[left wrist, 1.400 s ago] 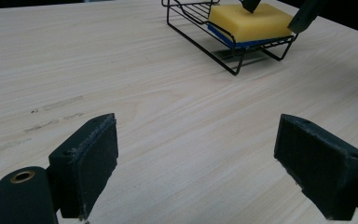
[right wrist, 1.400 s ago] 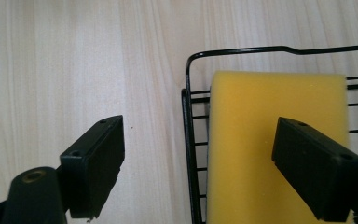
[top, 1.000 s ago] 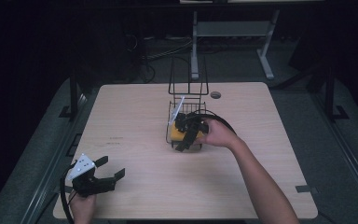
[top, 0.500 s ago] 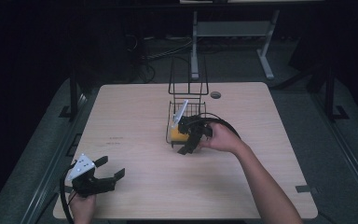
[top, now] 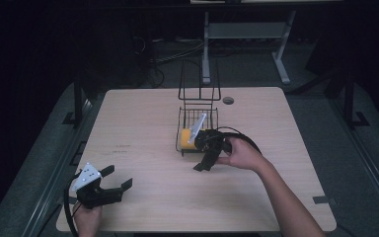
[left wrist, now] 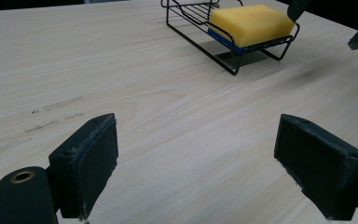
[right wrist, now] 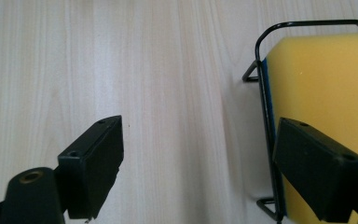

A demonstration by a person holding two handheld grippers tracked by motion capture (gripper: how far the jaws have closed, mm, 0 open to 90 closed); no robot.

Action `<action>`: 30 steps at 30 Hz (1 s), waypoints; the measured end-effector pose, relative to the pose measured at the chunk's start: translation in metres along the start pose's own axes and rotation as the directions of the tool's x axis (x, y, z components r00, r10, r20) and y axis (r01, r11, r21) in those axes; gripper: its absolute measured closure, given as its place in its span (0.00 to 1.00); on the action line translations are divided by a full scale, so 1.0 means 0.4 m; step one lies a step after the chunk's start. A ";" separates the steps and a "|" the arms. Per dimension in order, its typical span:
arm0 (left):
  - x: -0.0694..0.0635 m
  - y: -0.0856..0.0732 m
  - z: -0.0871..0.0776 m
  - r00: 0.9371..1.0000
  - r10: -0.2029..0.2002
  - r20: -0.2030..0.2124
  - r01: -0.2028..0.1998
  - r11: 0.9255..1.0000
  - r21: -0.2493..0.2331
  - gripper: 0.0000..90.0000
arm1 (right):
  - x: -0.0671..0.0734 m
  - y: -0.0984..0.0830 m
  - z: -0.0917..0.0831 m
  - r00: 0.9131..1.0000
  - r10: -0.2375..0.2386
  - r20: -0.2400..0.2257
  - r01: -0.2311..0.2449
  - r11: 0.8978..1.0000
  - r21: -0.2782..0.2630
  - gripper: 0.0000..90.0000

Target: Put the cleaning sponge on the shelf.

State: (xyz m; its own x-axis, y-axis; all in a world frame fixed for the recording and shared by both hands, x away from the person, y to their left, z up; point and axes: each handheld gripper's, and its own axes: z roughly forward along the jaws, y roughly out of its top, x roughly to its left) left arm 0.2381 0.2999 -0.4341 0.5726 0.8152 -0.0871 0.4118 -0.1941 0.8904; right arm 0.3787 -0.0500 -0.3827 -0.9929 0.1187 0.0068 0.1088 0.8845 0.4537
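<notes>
Right hand-held gripper [top: 203, 154] at wire basket [top: 198, 129]
Jaws spread, released, over the yellow sponge [right wrist: 324, 93]; left hand-held gripper [top: 117, 183] released, above bare tabletop [top: 138, 123].

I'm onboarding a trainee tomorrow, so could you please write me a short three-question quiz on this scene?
1. True or false: the yellow sponge lies inside the wire basket.
2. Which gripper is beside the basket: (a) the left gripper or (b) the right gripper?
3. Fill in: the left gripper's jaws stand ____ over bare table.

Key
1. True; it lies at the basket's near end, yellow side up with a blue layer beneath.
2. (b); its jaws stand apart, one over the sponge and one over the wood, holding nothing.
3. Open; nothing lies between them.
</notes>
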 end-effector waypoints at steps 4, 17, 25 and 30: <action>0.000 0.000 0.000 1.000 0.002 0.000 -0.002 1.000 0.003 0.14 | 0.008 -0.019 -0.002 1.000 0.010 -0.001 -0.010 1.000 -0.001 0.18; -0.002 0.000 0.001 1.000 0.007 0.000 -0.007 1.000 0.007 0.14 | 0.040 -0.076 0.003 1.000 0.019 -0.001 -0.019 1.000 0.006 0.18; -0.002 -0.001 0.001 1.000 0.007 -0.001 -0.007 1.000 0.009 0.14 | 0.065 -0.107 0.001 1.000 0.027 0.003 -0.027 1.000 0.007 0.18; -0.003 -0.001 0.001 1.000 0.009 -0.002 -0.009 1.000 0.011 0.14 | 0.077 -0.128 -0.003 0.999 0.034 0.003 -0.034 0.999 0.002 0.18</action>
State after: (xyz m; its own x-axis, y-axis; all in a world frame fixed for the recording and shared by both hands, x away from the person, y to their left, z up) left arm 0.2377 0.2987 -0.4344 0.5748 0.8145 -0.0787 0.4146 -0.2070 0.8861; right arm 0.3426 -0.0923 -0.4046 -0.9885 0.1499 0.0191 0.1423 0.8811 0.4510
